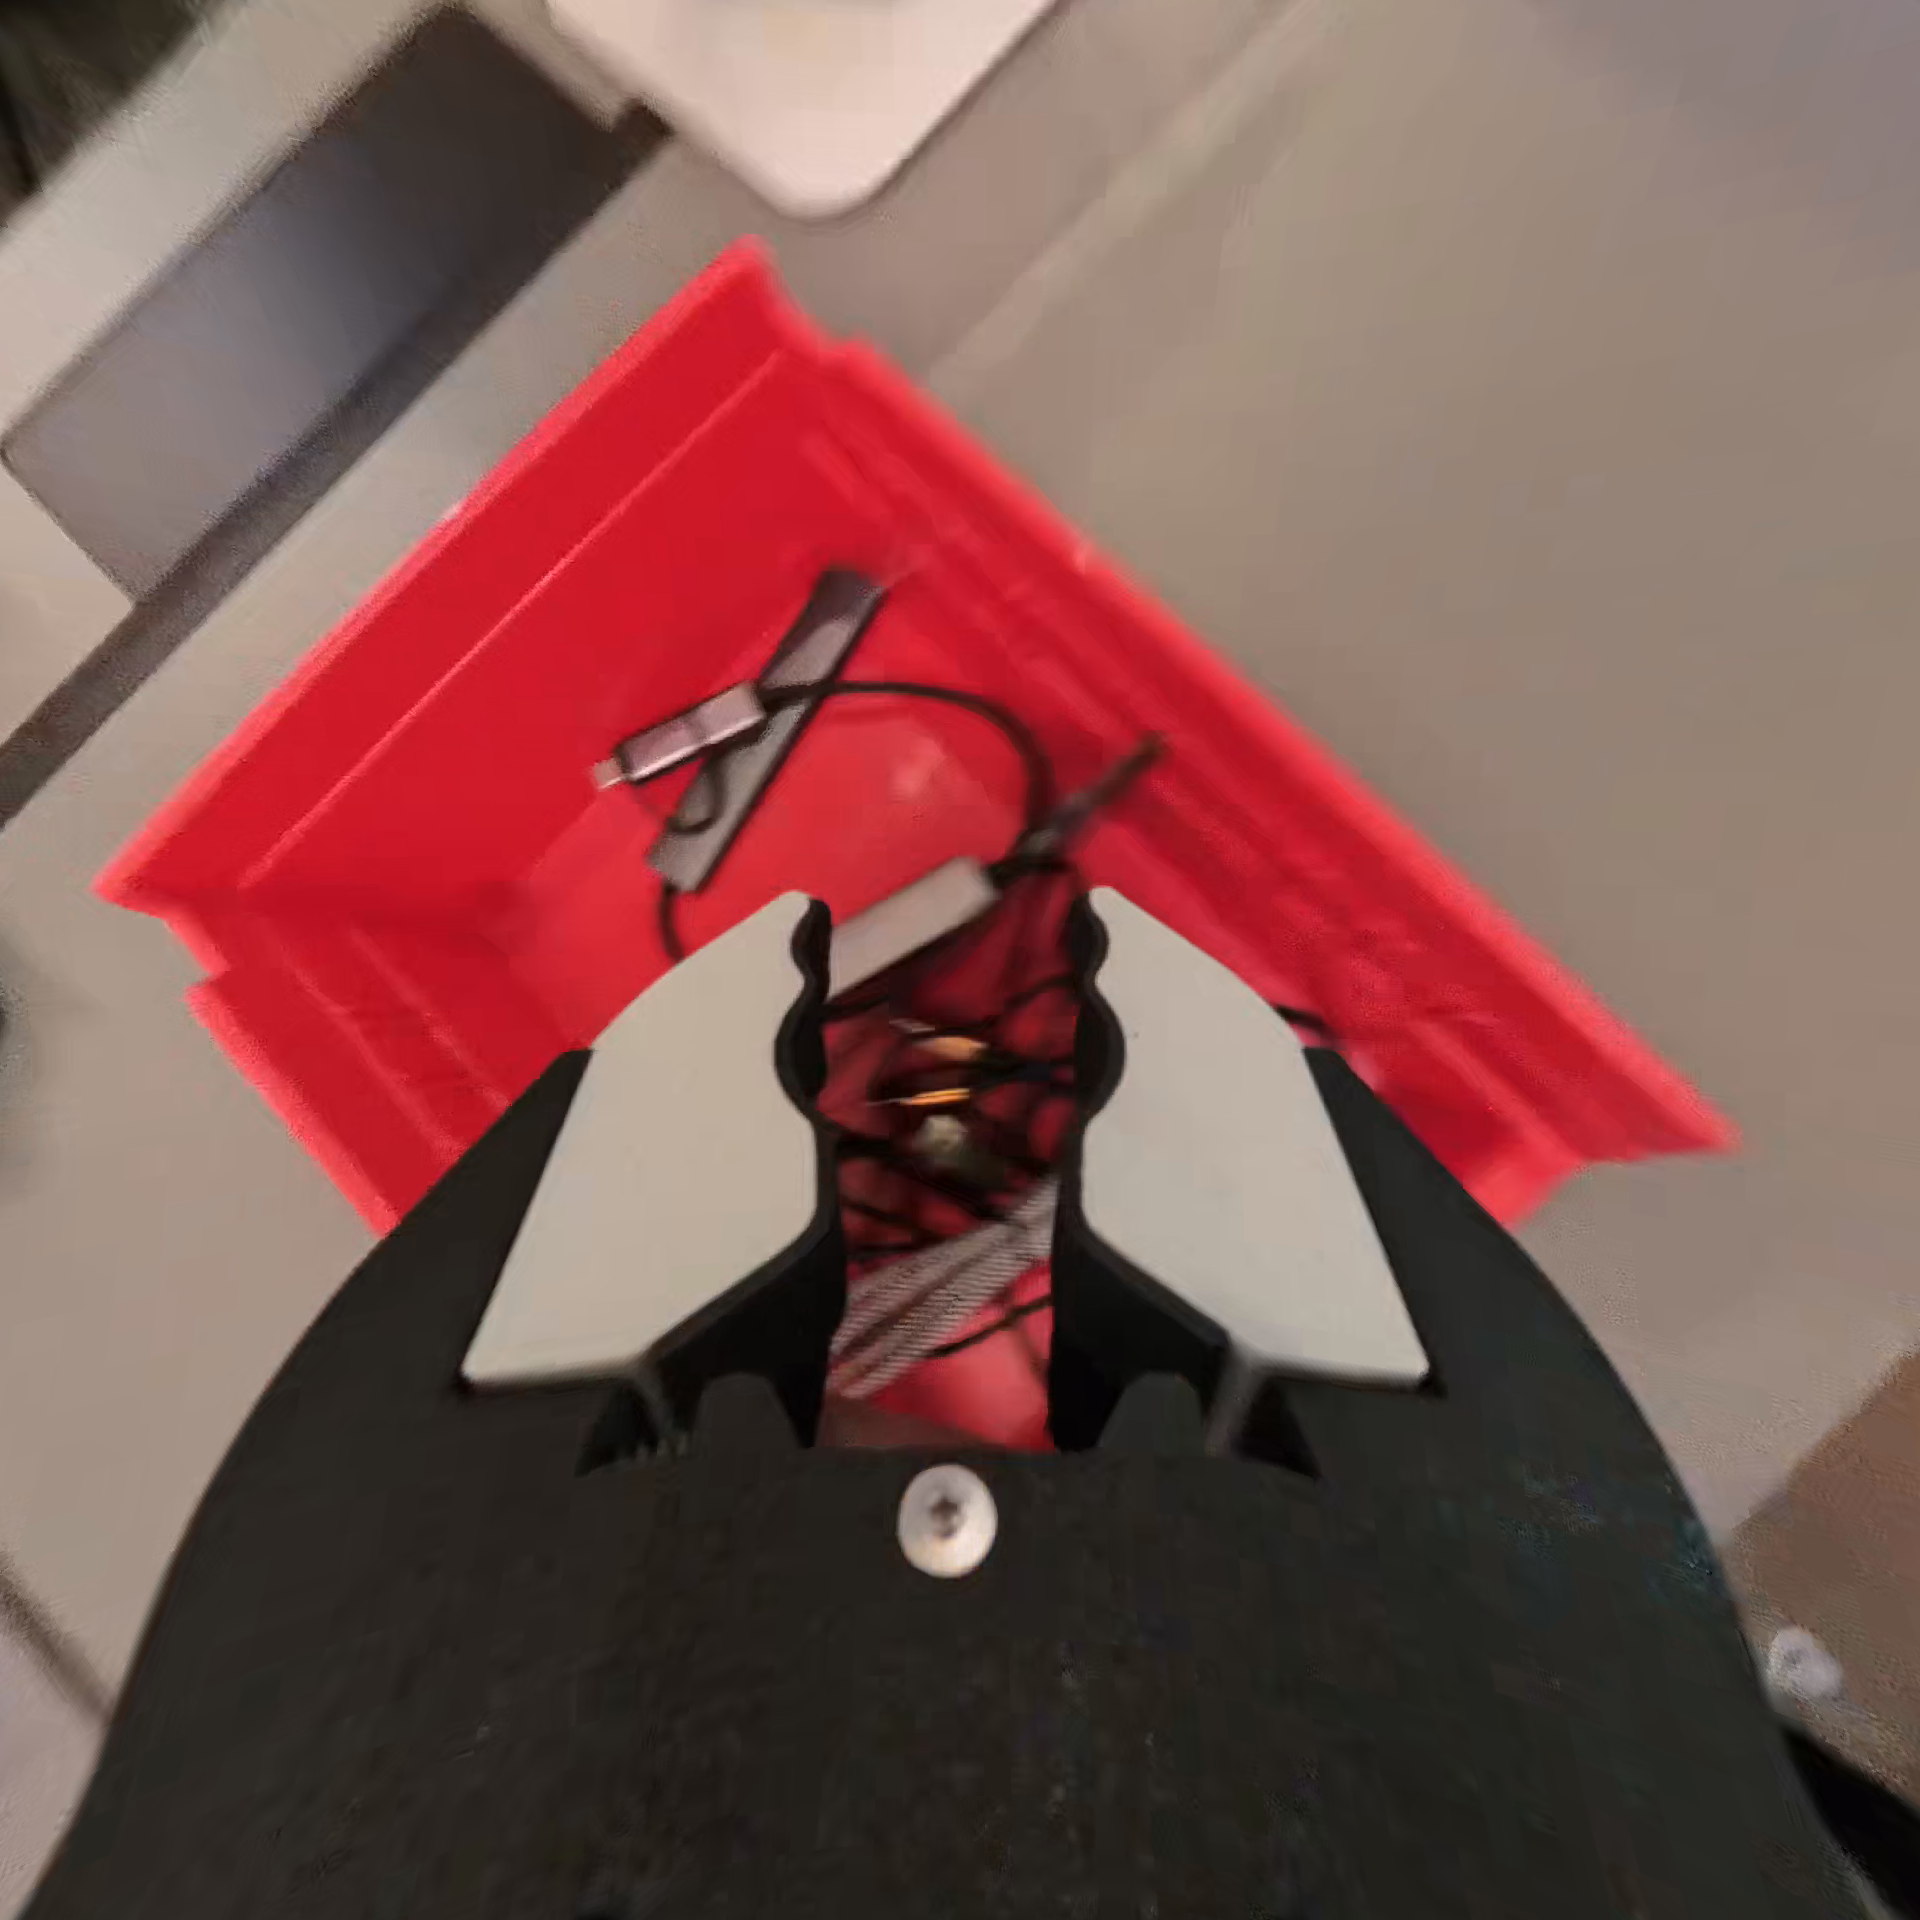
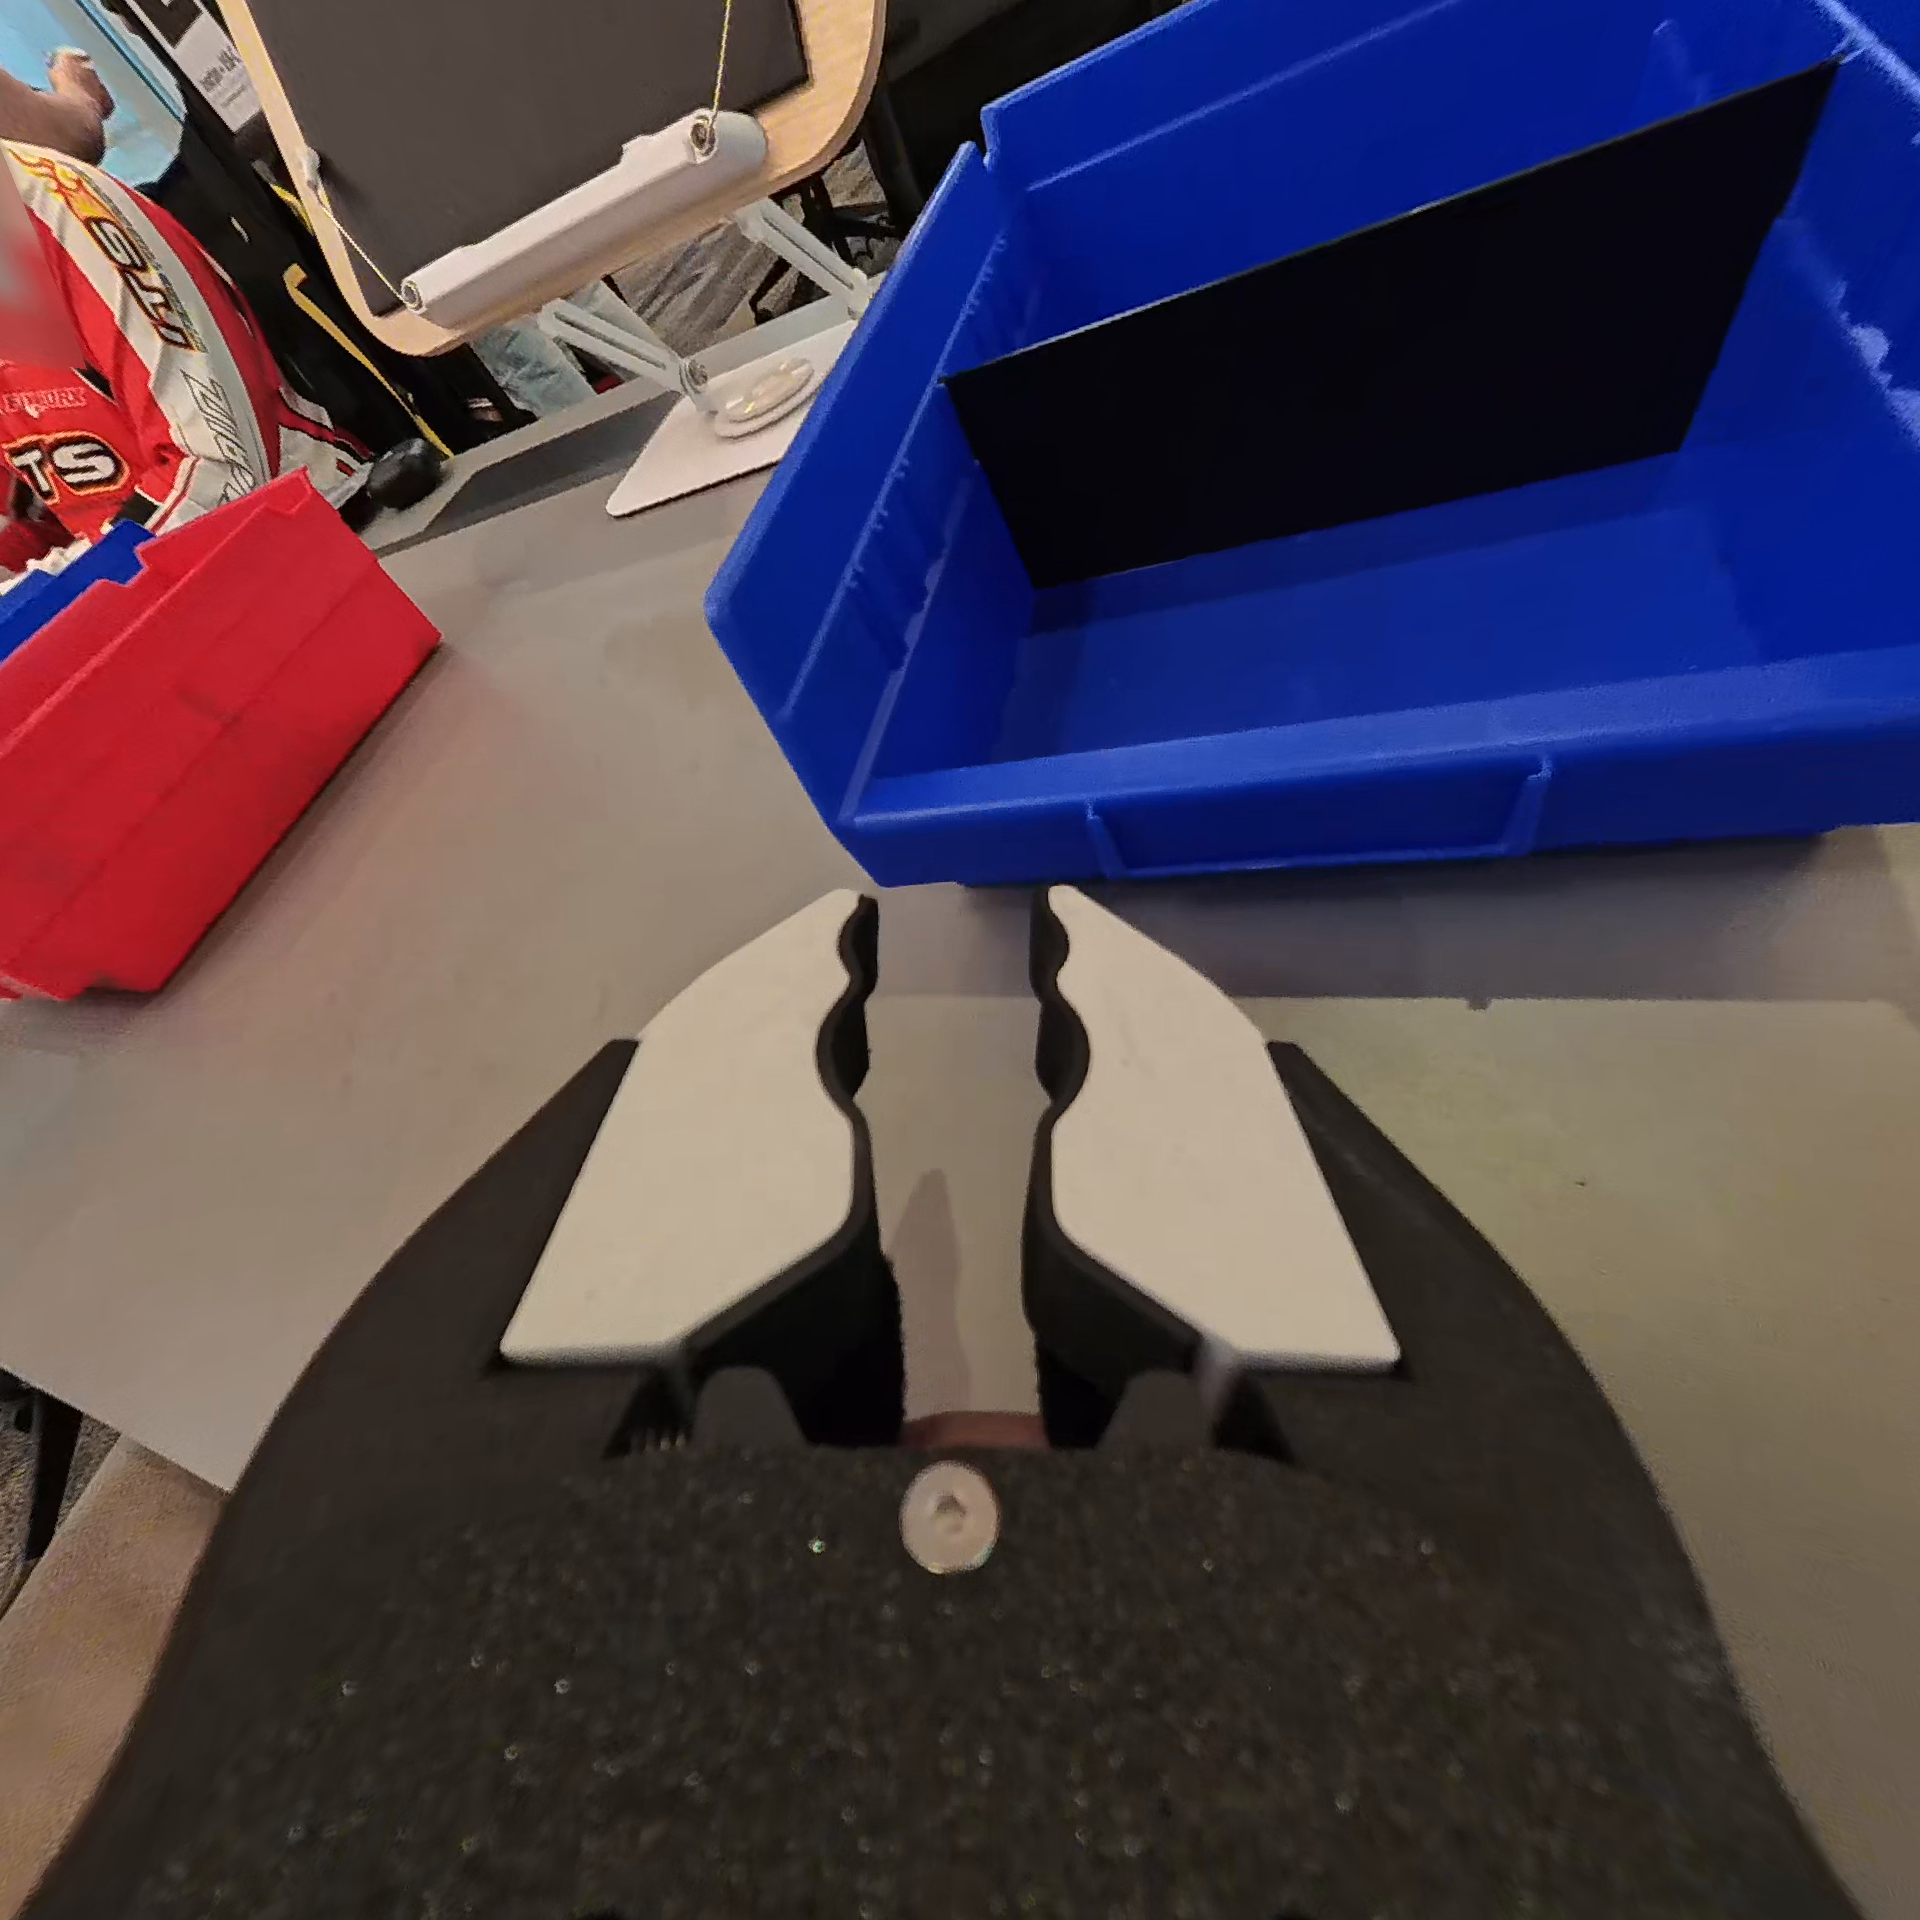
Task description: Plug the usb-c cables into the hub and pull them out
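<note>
In the left wrist view a red bin (image 1: 499,748) holds a slim grey hub (image 1: 826,629), a grey plug (image 1: 686,740) on a thin black cable (image 1: 997,727), and a tangle of black cables (image 1: 956,1091) with a grey braided cable (image 1: 935,1278). My left gripper (image 1: 951,904) hangs over the bin, jaws apart. A second grey hub block (image 1: 914,920) lies just past its tips, not clamped. The view is blurred. My right gripper (image 2: 956,902) is open and empty, low over the grey table (image 2: 520,883). The red bin also shows in the right wrist view (image 2: 187,727), at the left.
A blue bin (image 2: 1351,675) with a black divider (image 2: 1403,343) stands right in front of the right gripper. A white monitor-stand base (image 2: 717,447) is behind it. A person in a red and white jersey (image 2: 125,343) sits at the far left. A white plate-like base (image 1: 810,104) lies beyond the red bin. The left gripper's tips are roughly 55 cm from the right gripper's.
</note>
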{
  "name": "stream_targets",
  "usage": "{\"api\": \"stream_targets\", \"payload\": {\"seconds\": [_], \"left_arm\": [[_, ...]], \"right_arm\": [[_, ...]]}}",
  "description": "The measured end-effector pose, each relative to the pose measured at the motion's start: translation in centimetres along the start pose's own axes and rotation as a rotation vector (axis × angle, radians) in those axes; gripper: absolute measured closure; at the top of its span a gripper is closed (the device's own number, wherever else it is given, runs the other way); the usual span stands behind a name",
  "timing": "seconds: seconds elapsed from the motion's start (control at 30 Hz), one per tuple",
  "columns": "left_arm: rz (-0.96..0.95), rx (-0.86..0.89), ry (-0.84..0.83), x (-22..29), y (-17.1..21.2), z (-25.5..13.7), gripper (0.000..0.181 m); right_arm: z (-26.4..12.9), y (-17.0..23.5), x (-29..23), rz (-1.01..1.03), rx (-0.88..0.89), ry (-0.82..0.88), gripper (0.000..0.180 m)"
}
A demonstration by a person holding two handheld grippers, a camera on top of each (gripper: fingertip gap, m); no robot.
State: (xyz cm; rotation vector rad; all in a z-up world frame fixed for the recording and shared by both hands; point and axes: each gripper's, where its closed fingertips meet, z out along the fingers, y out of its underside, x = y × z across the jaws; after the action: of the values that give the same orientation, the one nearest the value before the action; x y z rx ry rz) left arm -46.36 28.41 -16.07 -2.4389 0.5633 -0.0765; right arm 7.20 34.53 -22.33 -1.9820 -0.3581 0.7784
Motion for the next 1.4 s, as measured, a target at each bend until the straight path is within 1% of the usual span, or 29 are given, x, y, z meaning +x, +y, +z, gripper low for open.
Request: {"api": "stream_targets", "payload": {"seconds": [0.1, 0.17, 0.3, 0.4, 0.43, 0.47, 0.5, 0.6, 0.63, 0.7, 0.73, 0.83, 0.9, 0.93, 1.0, 1.07, 1.13, 1.2, 1.23, 1.3, 1.4], "left_arm": [[0.046, -0.27, -0.009, -5.5, 1.2, 4.4, 0.133], [0.089, -0.386, 0.006, -7.5, 2.2, 7.0, 0.131], [0.105, -0.513, 0.076, -8.8, 4.1, 10.8, 0.131], [0.133, -0.633, 0.11, -8.8, 5.8, 11.7, 0.131], [0.164, -0.657, 0.118, -8.6, 6.1, 11.7, 0.136], [0.197, -0.644, 0.121, -8.3, 5.8, 11.8, 0.14], [0.226, -0.639, 0.115, -8.3, 5.6, 11.9, 0.141], [0.243, -0.612, 0.115, -8.0, 5.2, 12.2, 0.147], [0.25, -0.605, 0.108, -8.1, 5.1, 12.2, 0.156], [0.308, -0.597, 0.065, -8.4, 5.2, 12.1, 0.157], [0.354, -0.608, 0.017, -8.7, 5.3, 11.9, 0.158], [0.446, -0.638, -0.141, -9.6, 5.4, 10.2, 0.159], [0.505, -0.649, -0.25, -10.3, 5.0, 8.0, 0.159], [0.552, -0.66, -0.344, -11.1, 4.4, 6.4, 0.159], [0.697, -0.683, -0.595, -13.1, 2.5, 2.5, 0.159], [0.855, -0.711, -0.82, -13.9, 0.3, -1.4, 0.16], [0.955, -0.749, -0.922, -13.4, -0.6, -3.9, 0.159], [1.076, -0.722, -1.049, -12.8, -2.3, -5.8, 0.159], [1.102, -0.703, -1.088, -12.4, -2.8, -6.5, 0.159], [1.099, -0.641, -1.152, -11.6, -3.8, -7.7, 0.159], [1.075, -0.499, -1.255, -10.6, -5.9, -9.6, 0.159]], "right_arm": [[0.1, 0.2, -0.3, -0.007, -0.009, -0.007, 0.152], [0.1, 0.2, -0.4, -0.009, -0.012, -0.013, 0.152], [0.1, 0.5, -0.7, -0.019, -0.021, -0.022, 0.152], [0.0, 0.7, -0.6, -0.025, -0.028, -0.026, 0.152], [0.0, 0.8, -0.6, -0.023, -0.032, -0.029, 0.152], [0.1, 0.9, -0.6, -0.019, -0.035, -0.034, 0.152], [0.1, 1.0, -0.7, -0.013, -0.038, -0.041, 0.152], [0.4, 1.2, -1.0, 0.009, -0.047, -0.064, 0.152], [0.5, 1.3, -1.2, 0.011, -0.052, -0.072, 0.152], [0.7, 1.4, -1.5, 0.006, -0.06, -0.078, 0.152], [0.7, 1.5, -1.7, -0.001, -0.062, -0.079, 0.152], [0.7, 1.4, -1.9, -0.026, -0.059, -0.072, 0.152], [0.5, 1.3, -1.9, -0.028, -0.051, -0.07, 0.152], [0.4, 1.2, -1.9, -0.023, -0.047, -0.071, 0.152], [0.3, 1.1, -1.8, -0.01, -0.041, -0.075, 0.152], [0.2, 1.0, -1.8, -0.008, -0.036, -0.075, 0.153], [0.1, 0.9, -1.9, -0.014, -0.034, -0.075, 0.153], [0.2, 0.8, -2.1, -0.021, -0.032, -0.079, 0.153], [0.2, 0.8, -2.3, -0.026, -0.033, -0.082, 0.153], [0.4, 0.9, -2.7, -0.041, -0.038, -0.086, 0.153], [0.5, 0.9, -3.4, -0.07, -0.033, -0.097, 0.153]]}}
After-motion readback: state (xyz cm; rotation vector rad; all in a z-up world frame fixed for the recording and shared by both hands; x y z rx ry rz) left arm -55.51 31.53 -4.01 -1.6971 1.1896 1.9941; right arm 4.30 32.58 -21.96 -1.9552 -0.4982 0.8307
